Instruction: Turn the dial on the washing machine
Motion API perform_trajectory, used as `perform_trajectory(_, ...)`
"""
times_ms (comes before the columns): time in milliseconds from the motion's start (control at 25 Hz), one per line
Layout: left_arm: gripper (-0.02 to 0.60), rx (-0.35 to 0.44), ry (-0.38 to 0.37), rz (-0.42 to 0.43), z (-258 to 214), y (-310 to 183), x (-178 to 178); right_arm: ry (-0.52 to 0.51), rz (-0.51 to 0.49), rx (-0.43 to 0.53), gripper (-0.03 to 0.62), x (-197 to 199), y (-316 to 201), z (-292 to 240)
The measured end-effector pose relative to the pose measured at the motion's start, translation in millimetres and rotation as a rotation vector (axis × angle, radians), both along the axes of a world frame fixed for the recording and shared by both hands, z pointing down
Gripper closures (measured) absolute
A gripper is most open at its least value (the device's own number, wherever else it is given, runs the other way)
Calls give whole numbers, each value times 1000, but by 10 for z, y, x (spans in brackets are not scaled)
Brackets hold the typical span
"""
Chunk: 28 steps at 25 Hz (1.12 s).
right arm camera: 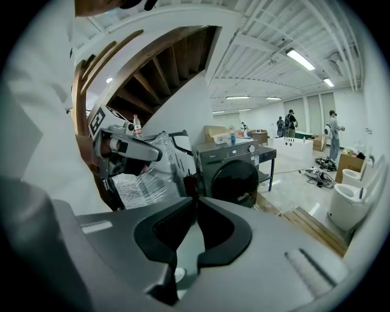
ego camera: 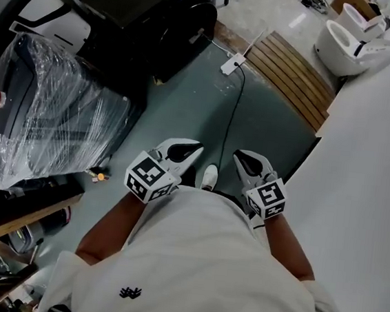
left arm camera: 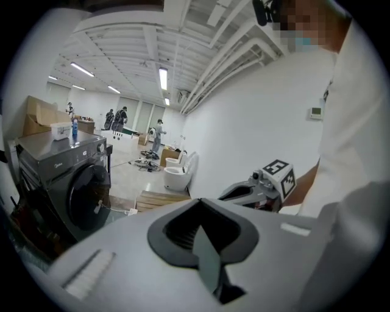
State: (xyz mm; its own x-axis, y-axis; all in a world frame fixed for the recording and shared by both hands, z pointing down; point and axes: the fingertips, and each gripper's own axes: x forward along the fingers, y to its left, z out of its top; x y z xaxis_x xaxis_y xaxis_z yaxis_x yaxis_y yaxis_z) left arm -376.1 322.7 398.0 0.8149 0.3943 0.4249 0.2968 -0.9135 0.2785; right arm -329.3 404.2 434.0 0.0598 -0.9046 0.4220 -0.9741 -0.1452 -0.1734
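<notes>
Plastic wrap covers a dark appliance (ego camera: 47, 109) that stands just to the left of the washing machine (ego camera: 151, 16). The washing machine is a dark grey front-loader with a round door (right arm camera: 234, 181). Its dial (right arm camera: 251, 148) sits near the right end of the control panel, above that door.

Both claws are held close to the person's torso, well apart from the washing machine, with a stretch of green floor (ego camera: 187, 102) between them and it. The left claw (ego camera: 194, 149) points across the floor toward the washing machine. Its jaws are together with nothing between them. Just to its right, the right claw (ego camera: 240, 157) points the same way, also closed and empty. Neither claw touches the dial, which is far ahead of both sets of tips.

To the right of the washing machine, a white power strip (ego camera: 232, 64) lies on the floor. Further right is a slatted wooden platform (ego camera: 293, 79), and beyond it are two white toilets (ego camera: 356, 41).
</notes>
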Motion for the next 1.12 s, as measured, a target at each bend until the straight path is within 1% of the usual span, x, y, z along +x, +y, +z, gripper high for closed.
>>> perform_trajectory(80, 525, 3, -11, 7, 22, -58, 172, -1, 10, 1, 583, 219, -43, 22)
perform_trajectory(240, 525, -2, -24, -4, 138, -353, 604, -14, 20, -2, 583, 681, -267, 132)
perform_trajectory(400, 525, -9, 5, -32, 185, -733, 1236, -19, 67, -7, 583, 1303, -546, 142)
perform_trajectory(480, 525, -20, 11, -24, 160, -910, 1568, -3, 83, -21, 583, 1614, -713, 59)
perform_trajectory(560, 525, -30, 19, -1, 111, -1053, 1886, 23, 78, -36, 583, 1919, -893, -36)
perform_trajectory(680, 525, -25, 43, 27, 47, -1337, 2321, 61, 74, -40, 583, 2381, -1247, -122)
perform_trajectory(760, 525, -20, 37, 14, 37, -1580, 2557, 84, 70, -42, 583, 2632, -1513, -153)
perform_trajectory(840, 525, -25, 36, -22, -5, -1761, 2696, 104, 50, -49, 583, 2810, -1724, -189)
perform_trajectory(960, 525, -21, 60, -75, -73, -2041, 2818, 126, 6, -61, 583, 3056, -2065, -199)
perform_trajectory(1120, 525, -13, 52, -172, -3, -2456, 2916, 167, -90, -79, 563, 3353, -2605, -138)
